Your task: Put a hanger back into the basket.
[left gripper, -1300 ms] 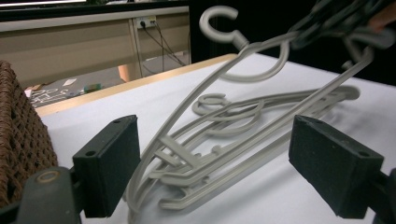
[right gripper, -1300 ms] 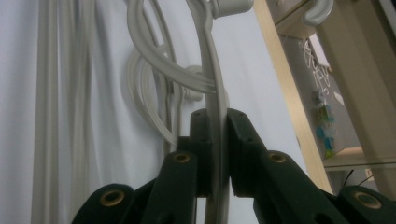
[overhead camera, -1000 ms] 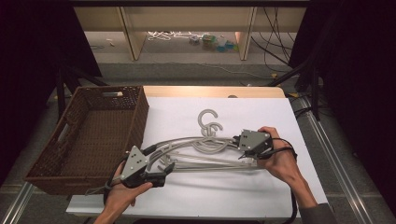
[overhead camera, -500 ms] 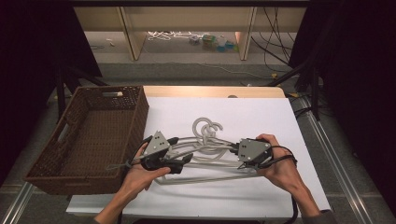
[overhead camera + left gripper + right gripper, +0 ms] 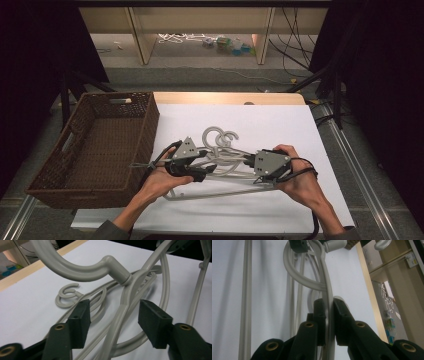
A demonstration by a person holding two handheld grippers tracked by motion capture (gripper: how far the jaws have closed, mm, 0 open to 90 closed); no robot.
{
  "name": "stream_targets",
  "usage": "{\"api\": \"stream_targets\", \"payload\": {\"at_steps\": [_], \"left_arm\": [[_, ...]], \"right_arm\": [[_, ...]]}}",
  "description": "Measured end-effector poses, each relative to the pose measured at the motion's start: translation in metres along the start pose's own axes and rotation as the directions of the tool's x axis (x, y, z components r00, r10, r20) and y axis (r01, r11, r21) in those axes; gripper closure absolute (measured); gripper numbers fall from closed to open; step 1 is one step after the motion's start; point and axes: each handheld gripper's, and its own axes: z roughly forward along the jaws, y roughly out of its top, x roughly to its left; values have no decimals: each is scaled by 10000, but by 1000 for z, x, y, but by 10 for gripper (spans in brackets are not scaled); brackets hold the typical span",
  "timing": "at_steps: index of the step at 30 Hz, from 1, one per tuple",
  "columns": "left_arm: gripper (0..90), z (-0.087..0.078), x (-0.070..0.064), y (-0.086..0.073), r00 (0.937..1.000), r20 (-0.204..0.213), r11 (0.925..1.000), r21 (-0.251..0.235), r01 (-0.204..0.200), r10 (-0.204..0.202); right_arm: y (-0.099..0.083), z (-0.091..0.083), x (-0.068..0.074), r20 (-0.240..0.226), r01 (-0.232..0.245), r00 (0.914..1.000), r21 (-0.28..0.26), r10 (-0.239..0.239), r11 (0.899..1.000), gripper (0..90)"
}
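White desk (image 5: 300, 200): left hand-held gripper (image 5: 113, 322) moved in from basket (image 5: 95, 145) side, jaws apart astride hanger (image 5: 122, 312); right hand-held gripper (image 5: 328, 315) clamped on hanger arm. Lift likely next.

left hand-held gripper (image 5: 112, 315): jaws apart | right hand-held gripper (image 5: 329, 315): jaws clamped | hands close together

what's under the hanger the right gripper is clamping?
Under the lifted hanger lie more grey hangers stacked on the white table sheet. How many, I cannot tell; the grippers cover part of the pile.
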Motion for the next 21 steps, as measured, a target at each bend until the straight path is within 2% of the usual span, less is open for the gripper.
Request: {"api": "stream_targets", "payload": {"at_steps": [1,2,4,5,6,7,8,9,11,12,13,14,18,19,20,21], "left_arm": [[474,0,0,0,10000,5,9999,136,-63,63],[550,2,-1,1,9996,75,9994,240,-256,254],[655,3,-2,1,9992,131,9990,213,-384,381],[655,2,-1,1,9979,222,9972,399,-625,616],[728,1,-2,3,9951,245,9941,494,-966,955],[739,1,-2,3,9951,245,9941,494,-966,955],[748,-3,-3,5,9890,229,9871,642,-1470,1458],[754,-3,-3,5,9890,229,9871,642,-1470,1458],[759,-5,-4,7,9834,236,9812,672,-1811,1799],[765,-6,-5,8,9821,276,9796,712,-1878,1863],[770,-6,-6,8,9820,319,9793,745,-1883,1864],[783,-7,-7,8,9790,325,9764,741,-2031,2012],[793,-9,-9,6,9757,527,9722,882,-2167,2127],[805,-9,-10,6,9749,578,9711,928,-2197,2150],[811,-10,-12,5,9801,714,9778,862,-1911,1853],[815,-10,-12,5,9801,714,9778,862,-1911,1853]], "right_arm": [[0,0,0,0,0,10000,0,0,10000,822],[1,0,1,-48,80,10000,-17,-80,10000,822],[3,1,1,-11,120,9999,7,-120,9999,823],[3,1,1,-11,120,9999,7,-120,9999,823],[3,2,2,-37,256,9997,-35,-256,9997,822],[3,2,2,-37,256,9997,-35,-256,9997,822],[3,3,2,-4,264,9997,-60,-264,9996,822],[3,3,2,-4,264,9997,-60,-264,9996,822],[3,3,3,96,330,9994,-54,-329,9994,822],[2,3,2,196,546,9983,-117,-543,9984,822],[1,3,-2,239,1032,9944,-95,-1029,9946,821],[0,5,-2,252,1083,9938,-121,-1079,9940,816],[-1,7,0,188,1032,9945,-49,-1031,9946,810],[-1,9,0,368,1093,9933,-11,-1092,9940,796],[-1,10,0,326,954,9949,-66,-951,9954,787],[-1,10,0,326,954,9949,-66,-951,9954,787]]}}
